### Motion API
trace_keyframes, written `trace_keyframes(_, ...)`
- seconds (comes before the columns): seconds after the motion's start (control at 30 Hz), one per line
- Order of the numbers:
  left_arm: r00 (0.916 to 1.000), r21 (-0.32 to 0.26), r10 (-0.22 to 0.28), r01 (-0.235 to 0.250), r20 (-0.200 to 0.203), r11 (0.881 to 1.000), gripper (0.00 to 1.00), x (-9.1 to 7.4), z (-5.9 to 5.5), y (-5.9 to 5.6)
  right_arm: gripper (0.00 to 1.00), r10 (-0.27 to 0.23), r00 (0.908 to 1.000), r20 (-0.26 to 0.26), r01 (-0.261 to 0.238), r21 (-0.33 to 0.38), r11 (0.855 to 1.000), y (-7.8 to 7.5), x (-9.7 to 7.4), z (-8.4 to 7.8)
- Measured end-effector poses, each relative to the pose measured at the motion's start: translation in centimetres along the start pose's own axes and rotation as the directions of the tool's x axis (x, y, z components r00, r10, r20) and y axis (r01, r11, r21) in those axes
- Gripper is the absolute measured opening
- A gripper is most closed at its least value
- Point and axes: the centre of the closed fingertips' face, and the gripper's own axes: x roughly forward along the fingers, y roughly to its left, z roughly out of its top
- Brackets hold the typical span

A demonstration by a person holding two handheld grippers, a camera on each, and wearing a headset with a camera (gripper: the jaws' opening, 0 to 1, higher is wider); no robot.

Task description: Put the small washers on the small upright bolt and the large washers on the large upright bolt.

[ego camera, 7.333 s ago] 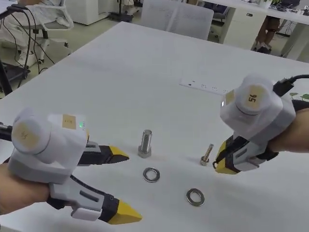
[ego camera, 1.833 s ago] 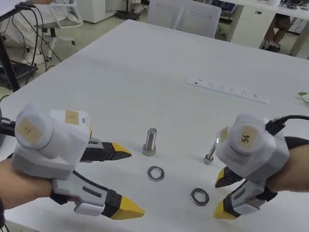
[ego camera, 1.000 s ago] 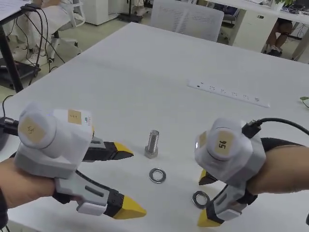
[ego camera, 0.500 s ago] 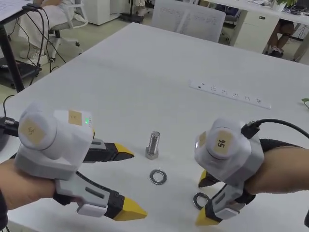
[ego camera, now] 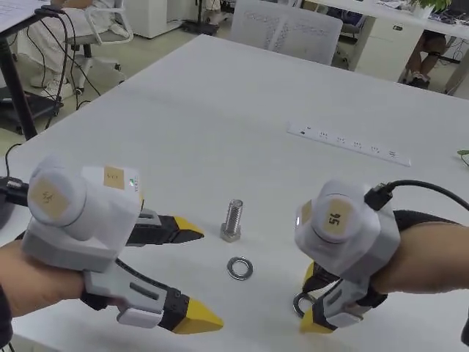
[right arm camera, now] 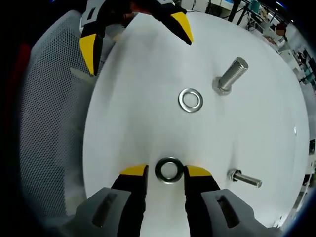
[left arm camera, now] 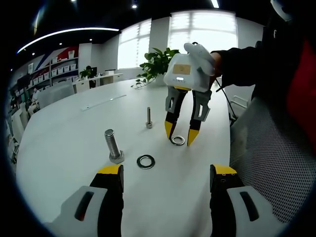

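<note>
Head view: neither bolt carries a washer; the first pickup is under way.
Head view: the right gripper (ego camera: 308,299) stands over a washer (ego camera: 296,303). The other washer (ego camera: 239,268) lies near the large bolt (ego camera: 232,220), and the left gripper (ego camera: 199,277) hovers with jaws wide apart. Left gripper view: the small bolt (left arm camera: 149,118) stands bare. Right gripper view: the jaws are apart, flanking the washer just beside its rim and not visibly clamped. Both washers, seemingly alike in size, are not yet placed.

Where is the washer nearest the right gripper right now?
In the right gripper view the washer lies flat on the table, between the two yellow tips of the right gripper, with the small bolt to its right.
</note>
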Motion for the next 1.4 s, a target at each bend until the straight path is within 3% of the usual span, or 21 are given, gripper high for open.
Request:
trace_keyframes(0.27,1.0,-0.001,0.001,-0.001,0.003,1.0,0.7,-0.02,0.01,0.03,0.25,-0.003,1.0,-0.008,0.003,-0.002,1.0,-0.18,-0.02,-0.1)
trace_keyframes(1.4,0.9999,-0.007,0.008,-0.008,0.009,1.0,0.7,0.13,0.11,0.02,0.24,-0.004,0.9999,-0.015,0.005,0.022,1.0,-0.41,-0.48,-0.01)
